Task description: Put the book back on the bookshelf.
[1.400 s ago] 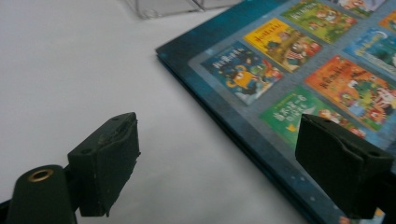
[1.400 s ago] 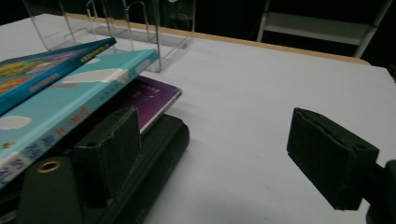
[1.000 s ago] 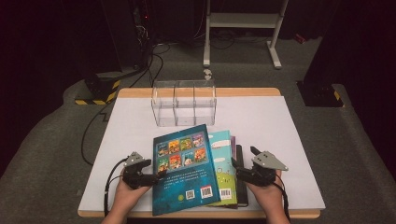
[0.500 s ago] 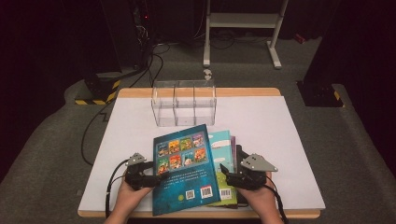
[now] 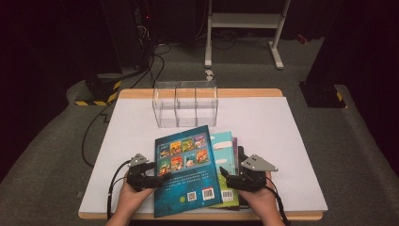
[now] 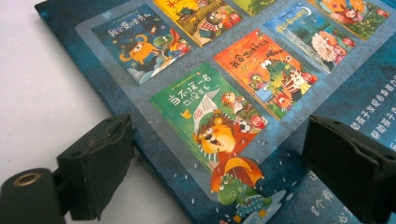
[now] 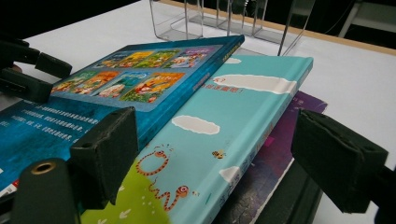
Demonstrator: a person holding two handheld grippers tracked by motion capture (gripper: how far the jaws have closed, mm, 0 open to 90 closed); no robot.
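Note:
A stack of books lies at the table's near edge. The dark blue book (image 5: 186, 172) is on top, skewed, above a turquoise book (image 5: 226, 150) and a purple one (image 5: 235, 146). My left gripper (image 5: 155, 178) is open at the blue book's left edge. In the left gripper view that edge of the blue book (image 6: 261, 84) runs between the jaws of the left gripper (image 6: 219, 172). My right gripper (image 5: 227, 178) is open at the stack's right side. In the right gripper view it (image 7: 219, 158) straddles the turquoise book (image 7: 224, 135), with the blue book (image 7: 140, 79) by its left jaw.
A clear acrylic organizer (image 5: 186, 106) with three compartments stands behind the books on the white table (image 5: 282, 136). A black flat object (image 7: 289, 200) lies under the purple book (image 7: 280, 154). The left gripper (image 7: 23, 70) shows at the far left of the right gripper view.
My right gripper has slid left, in against the right side of the book stack. The left gripper has edged slightly toward the blue book's left edge.

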